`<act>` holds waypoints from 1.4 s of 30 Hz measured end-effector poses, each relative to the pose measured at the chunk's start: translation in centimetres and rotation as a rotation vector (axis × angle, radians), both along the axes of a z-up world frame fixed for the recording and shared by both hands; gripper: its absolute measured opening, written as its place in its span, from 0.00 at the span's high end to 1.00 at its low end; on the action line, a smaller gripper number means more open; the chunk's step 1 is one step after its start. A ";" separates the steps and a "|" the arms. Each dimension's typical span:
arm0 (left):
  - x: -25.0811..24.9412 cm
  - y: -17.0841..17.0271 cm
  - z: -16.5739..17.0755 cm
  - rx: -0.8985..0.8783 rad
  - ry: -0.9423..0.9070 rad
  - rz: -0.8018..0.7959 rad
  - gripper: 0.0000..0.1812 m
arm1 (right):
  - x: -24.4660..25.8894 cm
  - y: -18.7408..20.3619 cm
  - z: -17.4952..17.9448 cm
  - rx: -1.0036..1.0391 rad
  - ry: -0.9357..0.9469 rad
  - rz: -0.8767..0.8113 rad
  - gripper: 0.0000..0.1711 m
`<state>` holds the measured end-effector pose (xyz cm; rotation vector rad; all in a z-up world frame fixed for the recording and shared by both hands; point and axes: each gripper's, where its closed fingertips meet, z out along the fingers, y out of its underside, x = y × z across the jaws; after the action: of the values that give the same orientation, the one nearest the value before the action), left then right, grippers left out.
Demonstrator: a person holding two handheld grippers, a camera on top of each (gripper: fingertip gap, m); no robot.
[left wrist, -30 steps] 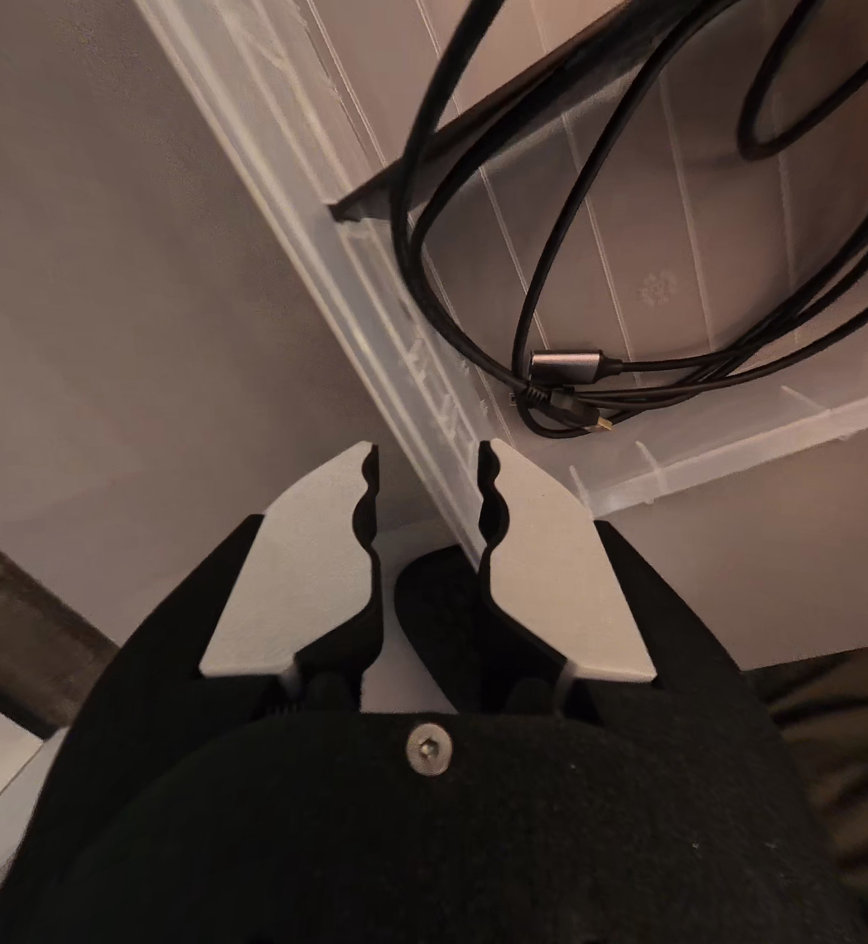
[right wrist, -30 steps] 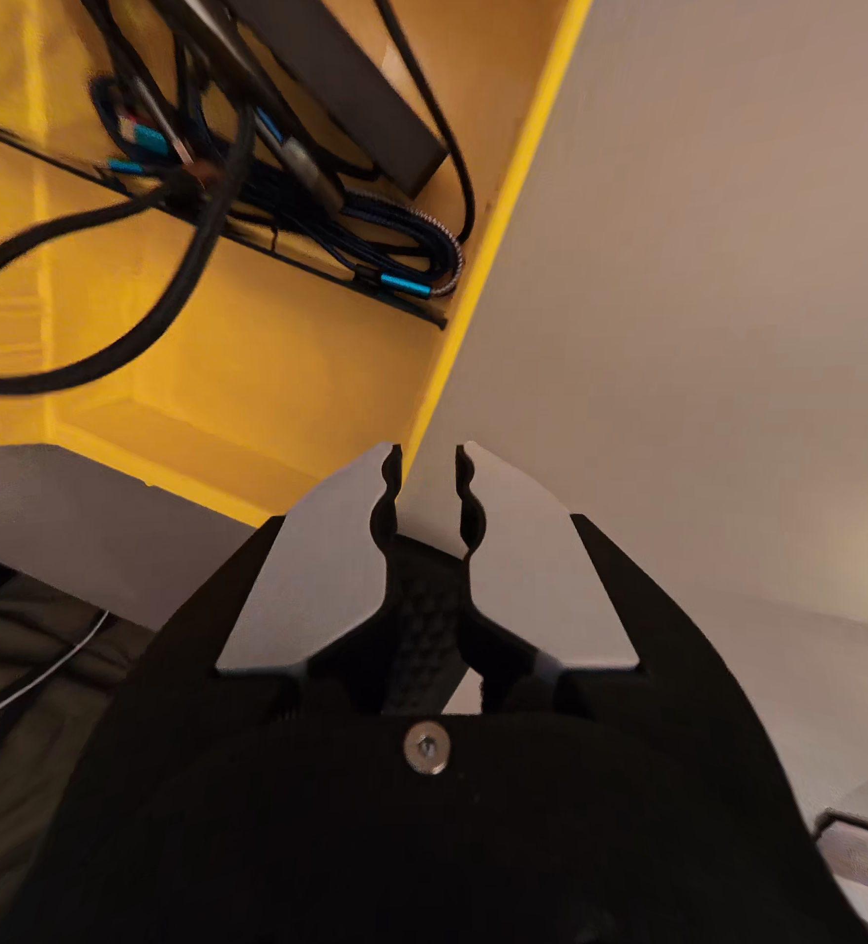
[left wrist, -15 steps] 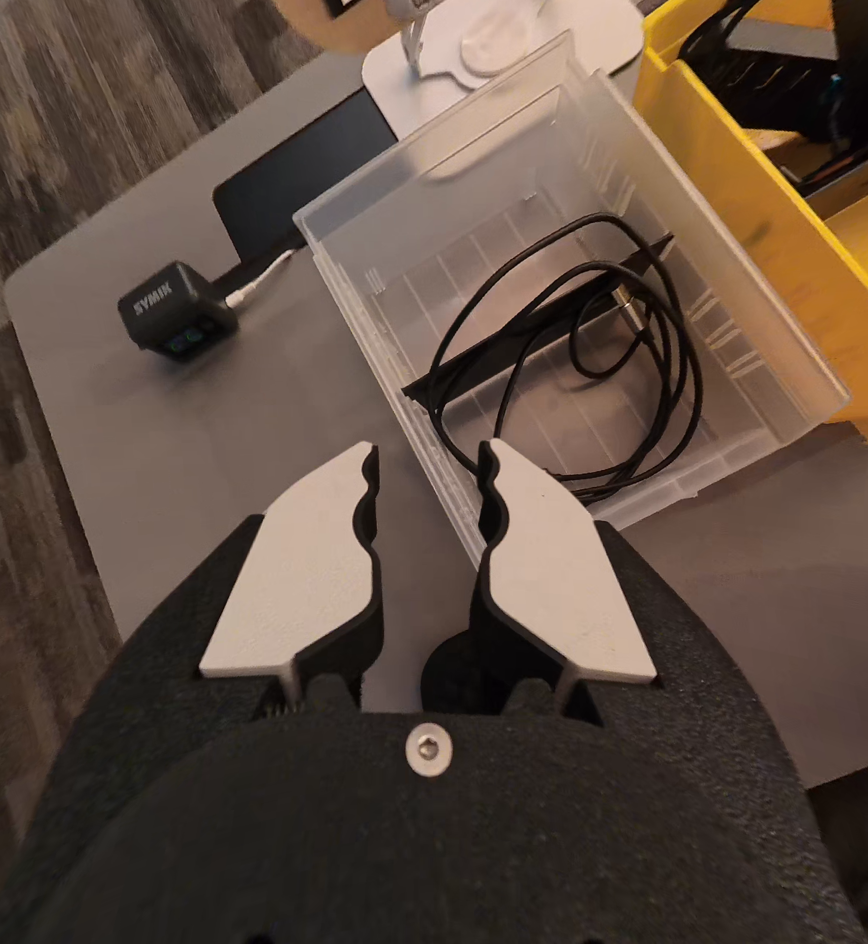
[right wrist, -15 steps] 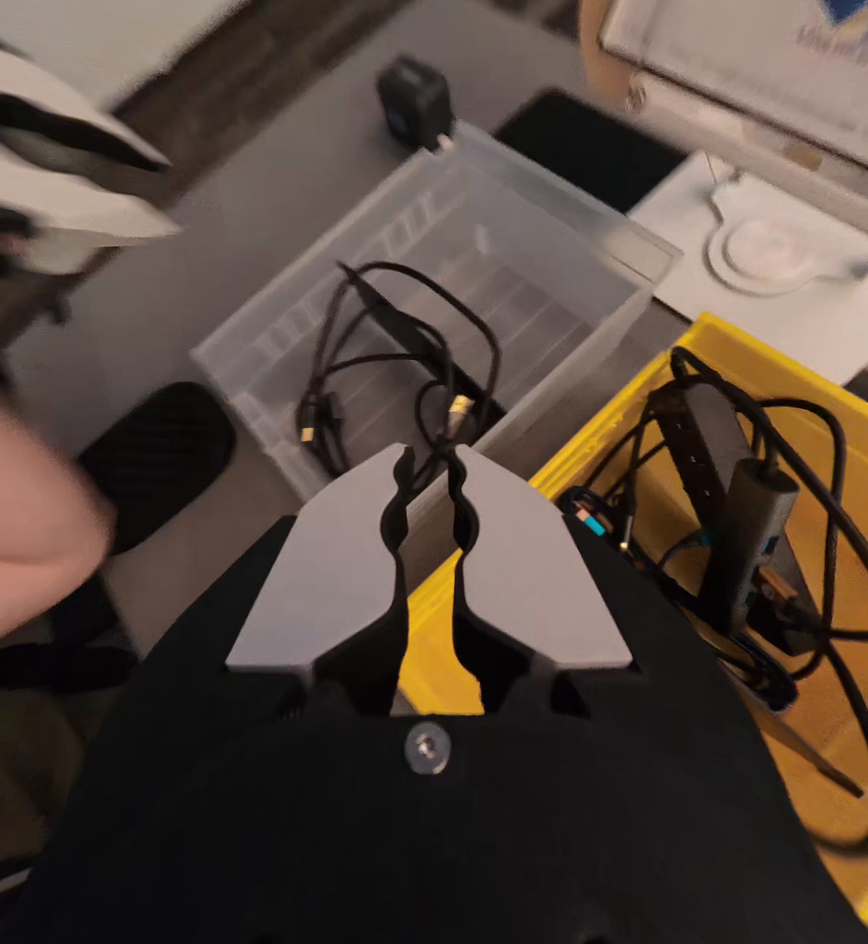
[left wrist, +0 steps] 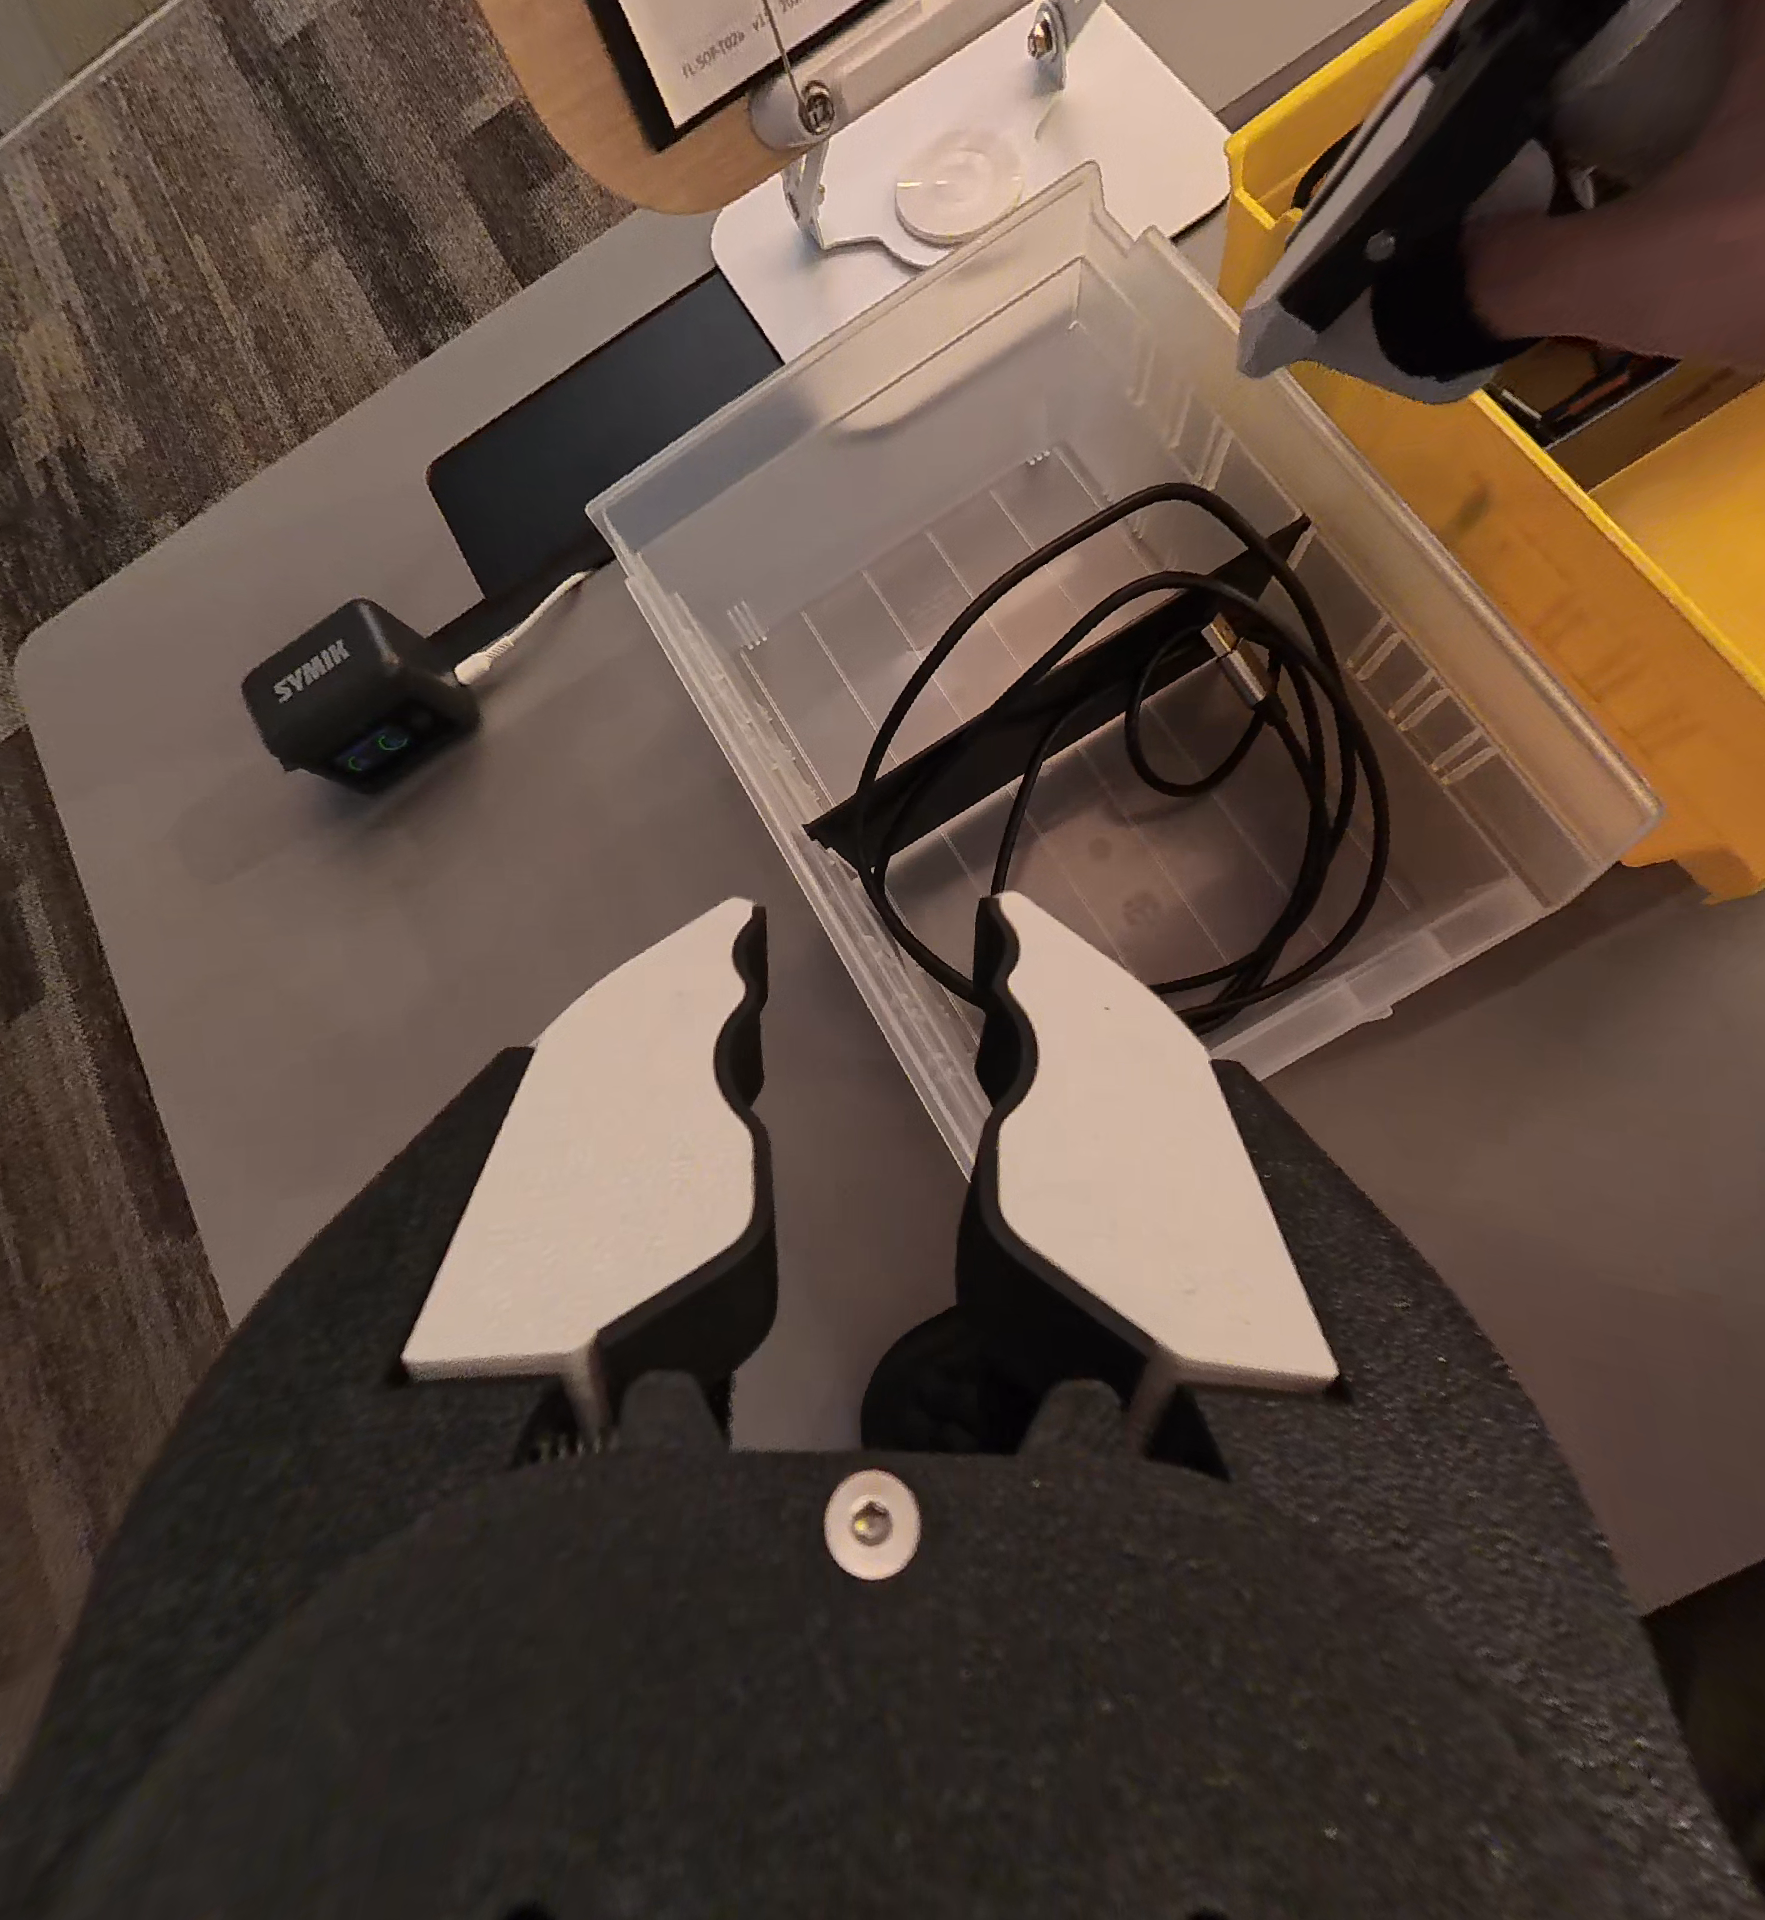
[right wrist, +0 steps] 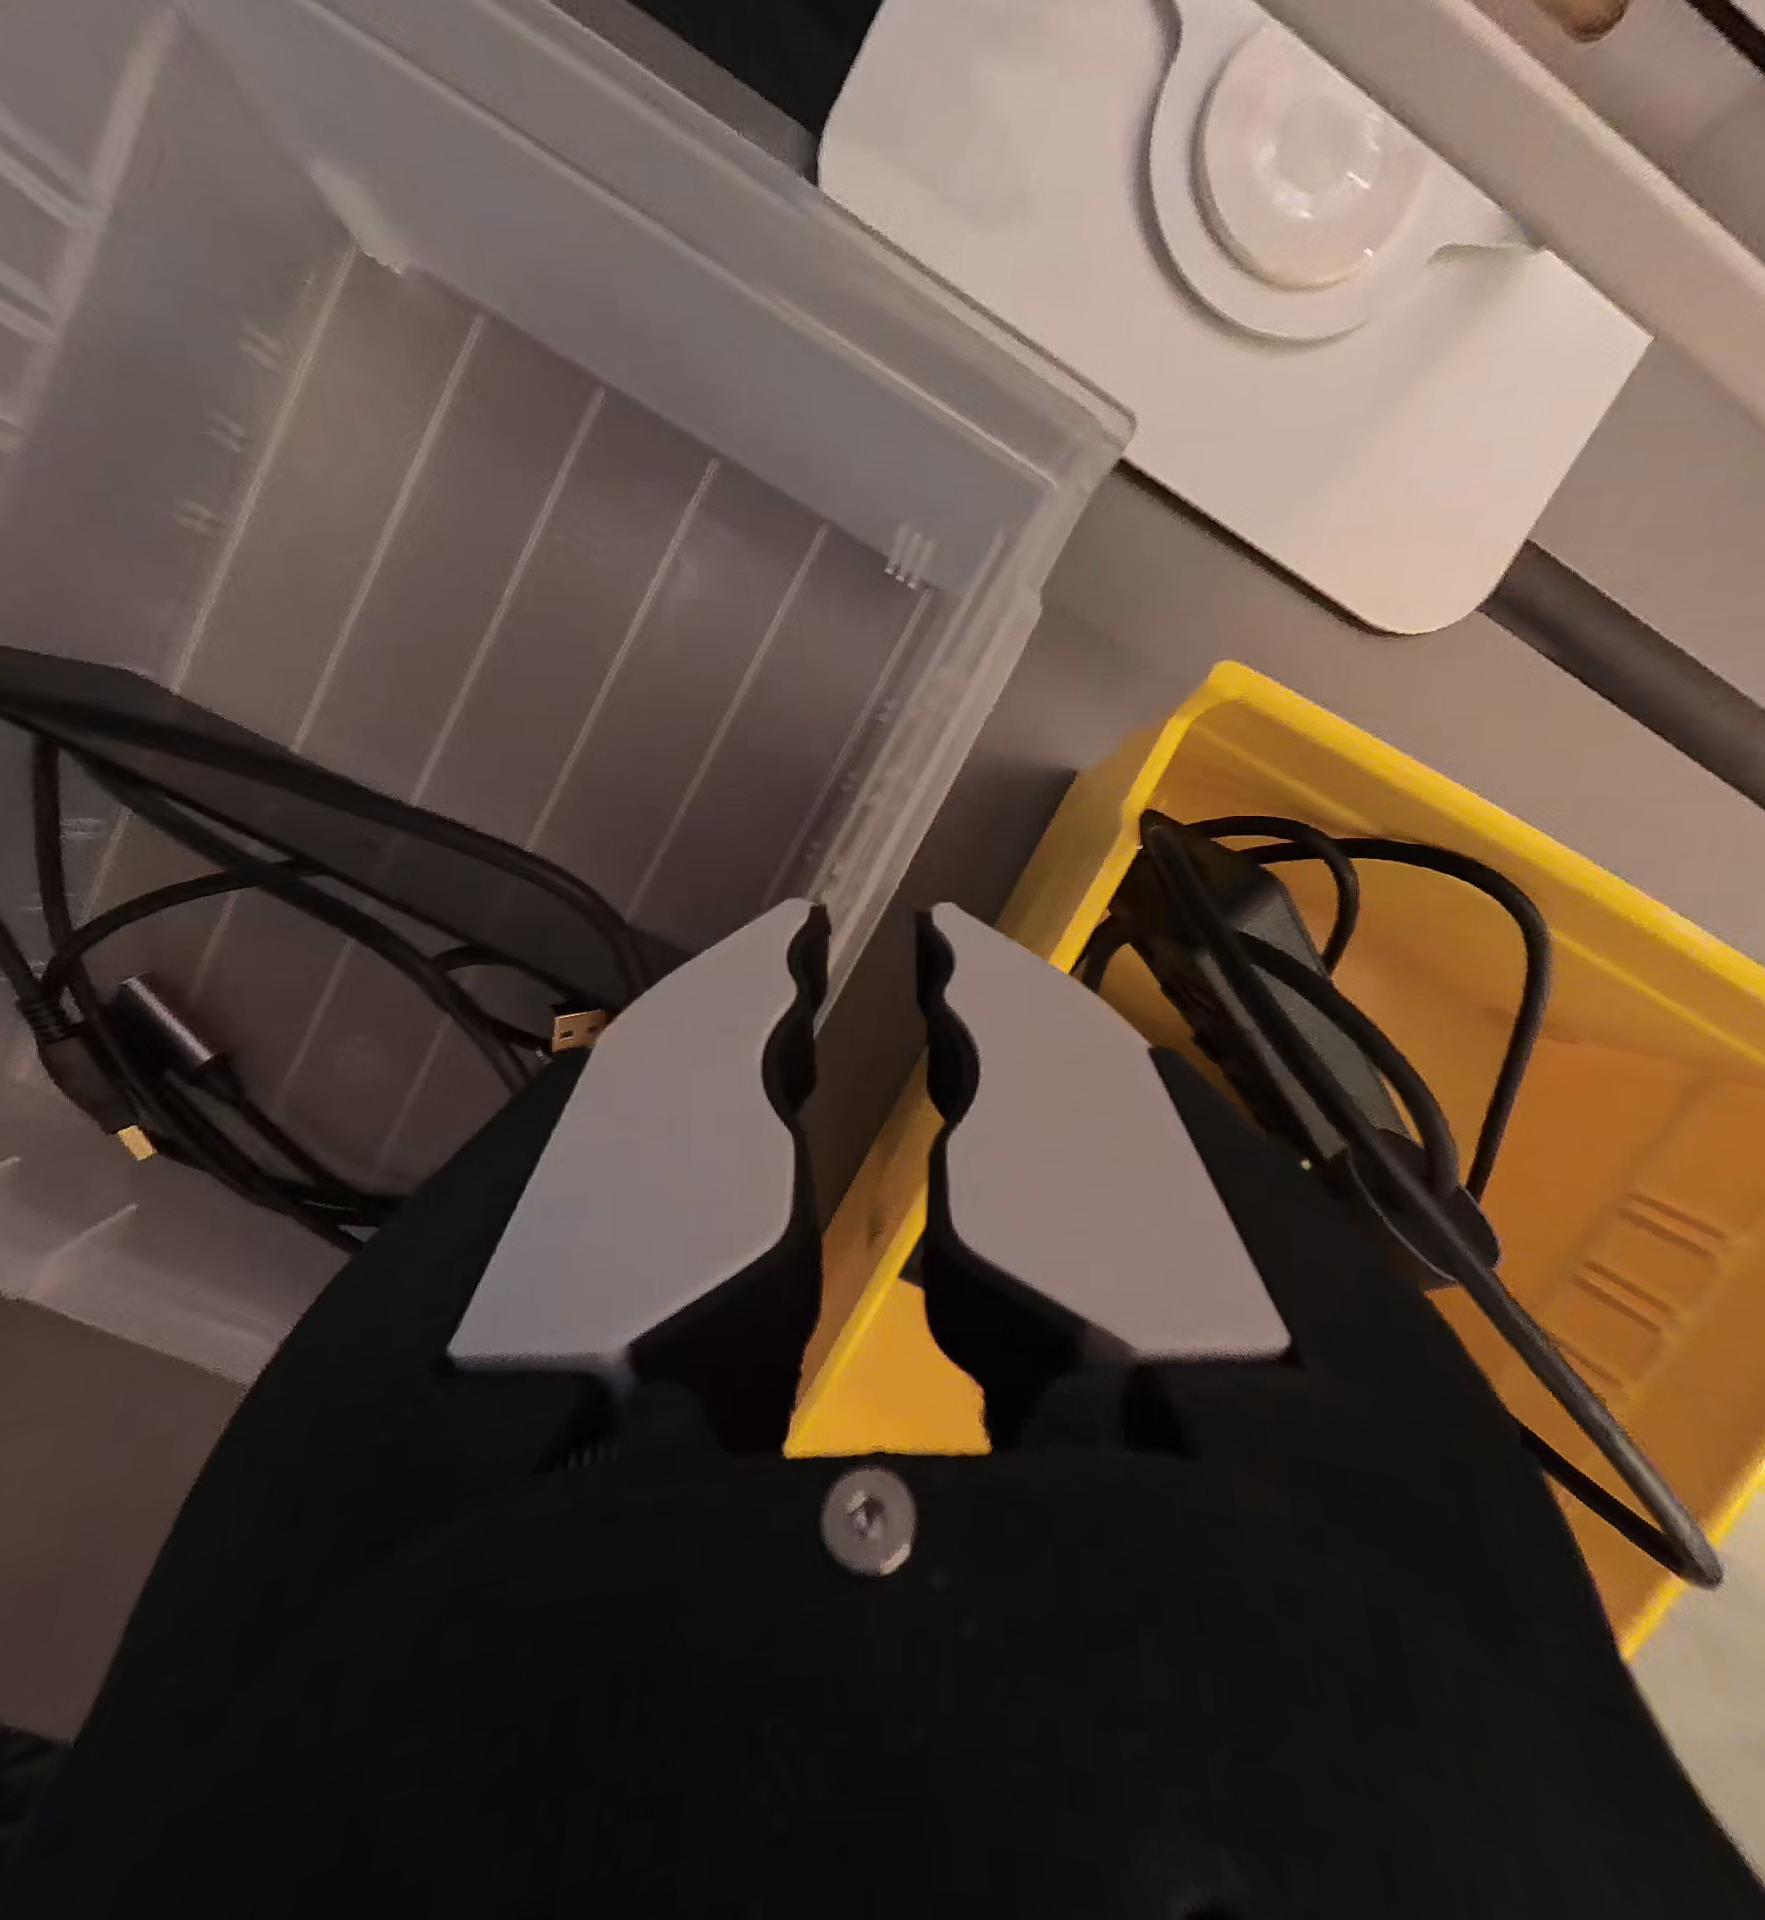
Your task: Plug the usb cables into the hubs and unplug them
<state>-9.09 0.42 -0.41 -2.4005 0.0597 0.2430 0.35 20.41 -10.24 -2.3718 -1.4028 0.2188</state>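
Your left gripper [left wrist: 867,914] hangs empty, parted, above the clear bin's [left wrist: 712,665] near corner. Your right gripper [right wrist: 870,920], narrowly parted and empty, hovers between the bins; the coiled cable [left wrist: 1148,727] lies just ahead of the left one.

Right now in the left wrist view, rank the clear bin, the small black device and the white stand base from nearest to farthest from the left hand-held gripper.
1. Clear bin: beside the left hand-held gripper tips, extending right.
2. Small black device: on the table, ahead and left.
3. White stand base: farthest, behind the bin.
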 end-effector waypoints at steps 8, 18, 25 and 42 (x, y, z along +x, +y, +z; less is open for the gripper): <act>1.2 0.6 0.4 0.021 0.016 -0.046 0.79 | -1.7 0.5 -2.6 -0.050 -0.062 -0.037 0.90; 1.4 0.6 0.6 0.030 0.020 -0.065 0.79 | -3.7 -0.7 -5.8 -0.208 -0.105 -0.065 0.94; 1.2 0.6 0.8 0.039 0.037 -0.058 0.80 | -3.1 -2.2 -5.7 -0.351 -0.159 -0.097 0.96; 2.5 -1.5 4.3 0.185 0.093 -0.074 0.81 | -2.6 -3.2 4.7 -0.311 -0.242 -0.134 0.95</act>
<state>-6.56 -1.09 3.93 -2.1979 0.1618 0.3114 -2.27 17.19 -5.57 -2.8174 -1.3904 0.1241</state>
